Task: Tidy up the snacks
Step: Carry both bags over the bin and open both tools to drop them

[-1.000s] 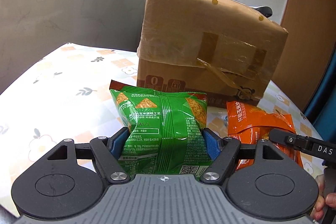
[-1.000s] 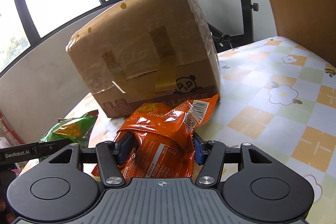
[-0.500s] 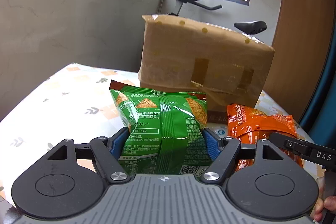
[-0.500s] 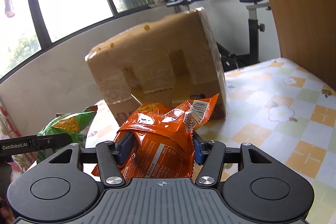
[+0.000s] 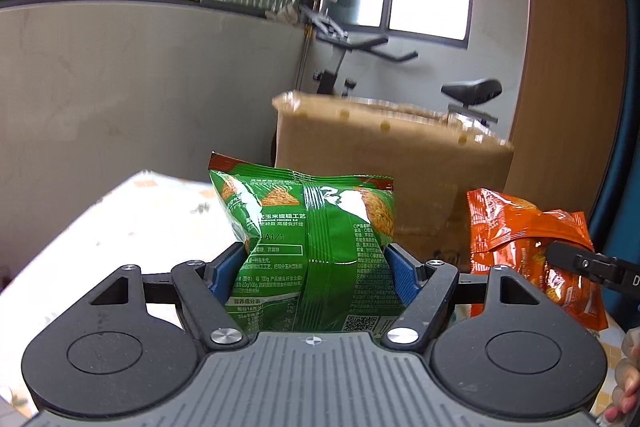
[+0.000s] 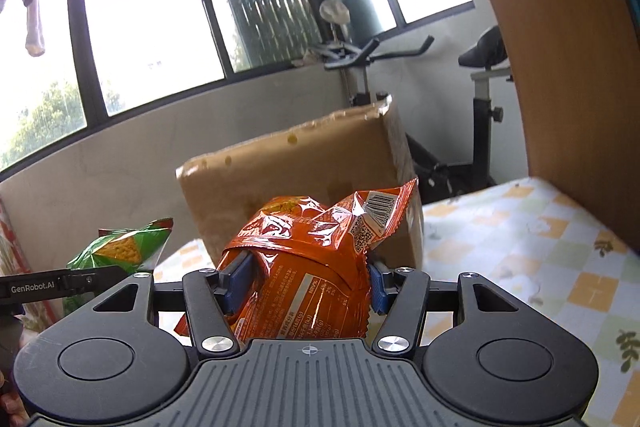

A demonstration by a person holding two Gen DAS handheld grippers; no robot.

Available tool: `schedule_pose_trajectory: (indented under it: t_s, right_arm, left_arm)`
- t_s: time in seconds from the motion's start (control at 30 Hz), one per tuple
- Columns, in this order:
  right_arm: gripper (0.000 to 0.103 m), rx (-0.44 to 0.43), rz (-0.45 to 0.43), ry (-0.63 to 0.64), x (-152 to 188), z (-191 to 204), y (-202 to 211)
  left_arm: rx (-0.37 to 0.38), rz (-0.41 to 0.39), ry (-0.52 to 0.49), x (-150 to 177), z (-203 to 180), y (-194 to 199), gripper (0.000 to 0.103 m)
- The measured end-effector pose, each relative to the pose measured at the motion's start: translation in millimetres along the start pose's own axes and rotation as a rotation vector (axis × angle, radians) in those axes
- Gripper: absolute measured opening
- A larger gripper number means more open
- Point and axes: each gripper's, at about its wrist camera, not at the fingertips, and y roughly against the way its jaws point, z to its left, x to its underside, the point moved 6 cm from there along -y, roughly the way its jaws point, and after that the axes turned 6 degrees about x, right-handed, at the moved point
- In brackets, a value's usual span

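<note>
My left gripper [image 5: 310, 267] is shut on a green chip bag [image 5: 308, 227], its blue pads pressing both sides, and holds it upright above the table. My right gripper [image 6: 302, 279] is shut on a crumpled orange snack bag [image 6: 308, 247], also lifted. In the left wrist view the orange bag [image 5: 528, 247] hangs at the right edge. In the right wrist view the green bag [image 6: 120, 247] shows at the left. A taped brown cardboard box [image 5: 392, 163] [image 6: 300, 163] stands behind both bags, its top near their height.
The table [image 6: 540, 247] has a flowered, checked cloth [image 5: 132, 211]. An exercise bike [image 6: 440, 75] stands behind the box by the windows. A wooden panel [image 6: 560, 47] rises at the right, a grey wall [image 5: 140, 87] at the left. A person's fingers [image 5: 624, 387] show at the lower right.
Both grippers have risen with their bags and tilted up. The box has sunk lower in both views and more of the windows and the bike shows.
</note>
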Motion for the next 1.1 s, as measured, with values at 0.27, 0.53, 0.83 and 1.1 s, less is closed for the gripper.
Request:
schedule_pose_trajectory:
  t_s: [0.27,0.53,0.83,1.1]
  right_arm:
    - [0.053,-0.026,-0.104,-0.018,-58.9,-6.3,-13.5]
    - [0.053,-0.047,-0.163,0.044,-120.8,-1.7,-70.2]
    - [0.053,0.019,-0.131,0.113,-149.4,-7.6,-161.5]
    - [0.053,0.042,-0.018,0.142,-134.1,0.1,-215.0]
  left_arm:
    - [0.053,-0.099,-0.023,-55.6,-10.3,-8.7,0.077]
    - [0.127,-0.115,-0.009,-110.9,-29.3,-67.2,0.077]
    - [0.128,-0.054,-0.025,-141.1,-24.5,-147.5,0.077]
    - [0.103,0.004,-0.033,-135.5,-18.5,-175.6,0.078]
